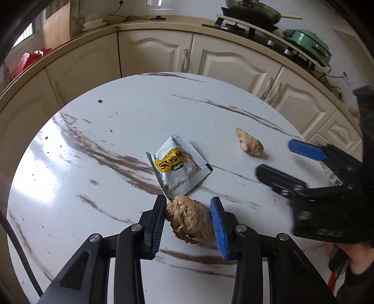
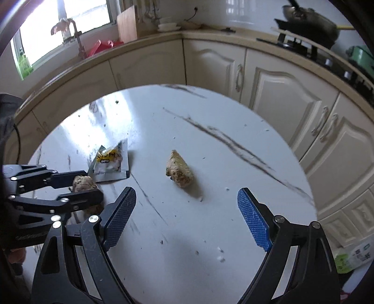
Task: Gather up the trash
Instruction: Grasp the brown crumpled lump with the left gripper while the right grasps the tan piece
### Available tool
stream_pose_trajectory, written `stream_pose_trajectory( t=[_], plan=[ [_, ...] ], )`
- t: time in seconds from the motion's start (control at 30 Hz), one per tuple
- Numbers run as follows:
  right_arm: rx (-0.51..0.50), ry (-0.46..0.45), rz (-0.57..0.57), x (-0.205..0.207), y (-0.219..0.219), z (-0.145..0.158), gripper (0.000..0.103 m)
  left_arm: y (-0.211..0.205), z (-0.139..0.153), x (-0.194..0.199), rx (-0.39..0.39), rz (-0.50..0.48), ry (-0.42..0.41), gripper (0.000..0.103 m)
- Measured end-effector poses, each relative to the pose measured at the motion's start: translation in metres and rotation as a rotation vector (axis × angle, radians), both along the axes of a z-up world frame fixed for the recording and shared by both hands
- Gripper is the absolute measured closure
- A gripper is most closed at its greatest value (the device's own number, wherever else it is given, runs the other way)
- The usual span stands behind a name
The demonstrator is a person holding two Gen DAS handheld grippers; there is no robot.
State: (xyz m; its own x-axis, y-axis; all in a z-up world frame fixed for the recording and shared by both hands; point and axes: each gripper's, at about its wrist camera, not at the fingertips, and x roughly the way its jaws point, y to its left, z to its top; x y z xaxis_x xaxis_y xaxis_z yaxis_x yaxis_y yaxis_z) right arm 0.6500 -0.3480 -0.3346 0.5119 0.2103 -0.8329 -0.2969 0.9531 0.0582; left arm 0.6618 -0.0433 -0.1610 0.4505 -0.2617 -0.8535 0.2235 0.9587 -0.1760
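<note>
A brown crumpled paper ball (image 1: 189, 219) lies near the front of the round white marble table (image 1: 93, 140). My left gripper (image 1: 188, 201) has a pad against each of its sides. Just behind the ball lies a torn silver and yellow snack wrapper (image 1: 177, 168). Farther right rests a smaller tan crumpled lump (image 1: 250, 145). In the right wrist view this lump (image 2: 180, 170) sits just ahead of my right gripper (image 2: 187, 193), whose jaws stand wide open with nothing between them. The left gripper (image 2: 91, 184) and its ball (image 2: 81, 182) show at that view's left.
Cream kitchen cabinets (image 1: 222, 60) curve behind the table. A stove with a wok (image 1: 252, 14) and a green appliance (image 1: 308, 44) stand on the counter at right. A plastic bag (image 2: 350, 257) lies on the floor right of the table. A person's hand (image 1: 357, 262) shows at lower right.
</note>
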Motion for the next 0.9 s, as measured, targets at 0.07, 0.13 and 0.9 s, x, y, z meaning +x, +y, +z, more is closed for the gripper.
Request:
stream_pose_trajectory(
  t=[0.07, 0.13, 0.9],
  plan=[
    [-0.034, -0.008, 0.015, 0.004, 0.006, -0.003, 0.015, 0.005, 0.007, -0.014, -0.003, -0.005, -0.015, 0.074],
    [-0.024, -0.002, 0.030, 0.007, 0.009, -0.006, 0.016, 0.013, 0.010, -0.016, -0.009, 0.001, -0.029, 0.077],
    [0.030, 0.029, 0.067, -0.031, 0.004, 0.008, 0.084, 0.019, 0.026, -0.061, -0.039, -0.042, -0.025, 0.082]
  ],
)
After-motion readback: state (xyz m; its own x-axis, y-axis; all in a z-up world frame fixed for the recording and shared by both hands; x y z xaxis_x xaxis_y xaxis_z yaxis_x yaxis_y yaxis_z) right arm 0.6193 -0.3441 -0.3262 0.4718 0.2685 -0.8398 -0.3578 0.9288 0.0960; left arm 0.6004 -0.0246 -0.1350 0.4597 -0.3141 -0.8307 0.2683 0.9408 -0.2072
